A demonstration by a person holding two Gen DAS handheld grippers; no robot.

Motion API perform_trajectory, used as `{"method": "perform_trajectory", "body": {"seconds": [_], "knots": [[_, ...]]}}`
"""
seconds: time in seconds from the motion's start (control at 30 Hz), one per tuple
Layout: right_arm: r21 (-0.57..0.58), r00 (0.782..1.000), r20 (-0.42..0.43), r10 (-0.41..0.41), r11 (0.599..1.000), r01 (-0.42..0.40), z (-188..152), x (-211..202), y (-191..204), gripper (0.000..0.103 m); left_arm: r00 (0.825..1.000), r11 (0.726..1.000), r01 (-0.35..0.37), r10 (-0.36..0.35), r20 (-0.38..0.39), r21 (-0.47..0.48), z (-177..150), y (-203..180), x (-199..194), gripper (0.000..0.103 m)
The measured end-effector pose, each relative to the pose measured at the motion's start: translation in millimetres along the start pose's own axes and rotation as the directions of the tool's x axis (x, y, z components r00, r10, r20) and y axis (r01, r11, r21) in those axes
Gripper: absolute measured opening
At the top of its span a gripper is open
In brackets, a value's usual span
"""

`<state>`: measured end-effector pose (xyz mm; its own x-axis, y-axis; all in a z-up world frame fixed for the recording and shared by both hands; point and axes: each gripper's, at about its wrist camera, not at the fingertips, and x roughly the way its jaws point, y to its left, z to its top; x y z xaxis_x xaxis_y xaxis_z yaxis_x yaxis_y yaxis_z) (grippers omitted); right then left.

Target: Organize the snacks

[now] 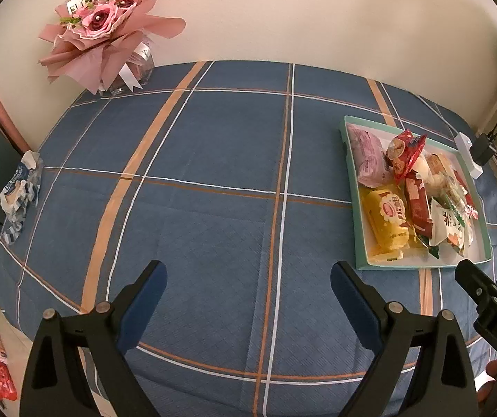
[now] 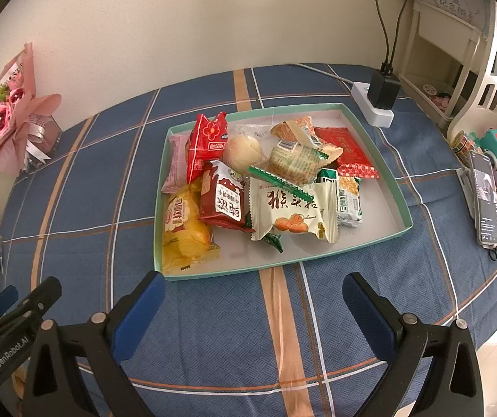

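Both tools, left point(image 1: 248, 299) and right point(image 2: 253, 304), spread wide and empty above the tablecloth point(image 1: 213, 160), snack-filled tray point(image 2: 392, 191) beyond.

a surface under a blue plaid cloth point(image 2: 213, 312) stands against a cream wall, with a pink paper rose bouquet point(image 1: 106, 31) at its far left corner, a crumpled blue-and-white wrapper point(image 1: 21, 191) at its left edge, a white power strip point(image 2: 373, 107) carrying a black charger point(image 2: 383, 92) far right, and a phone point(image 2: 486, 198) propped upright among trinkets at the right edge.
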<state>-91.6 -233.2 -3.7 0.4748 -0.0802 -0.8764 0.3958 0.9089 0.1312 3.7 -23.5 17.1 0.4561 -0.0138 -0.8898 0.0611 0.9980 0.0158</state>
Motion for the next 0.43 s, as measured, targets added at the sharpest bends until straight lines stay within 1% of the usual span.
{"method": "perform_trajectory", "body": {"seconds": [0.43], "knots": [[0.001, 1.0, -0.003, -0.001, 1.0, 0.001, -1.2, 1.0, 0.9, 0.103, 1.0, 1.0, -0.007, 0.008, 0.022, -0.018, -0.3, -1.9, -3.5, 0.095]]}}
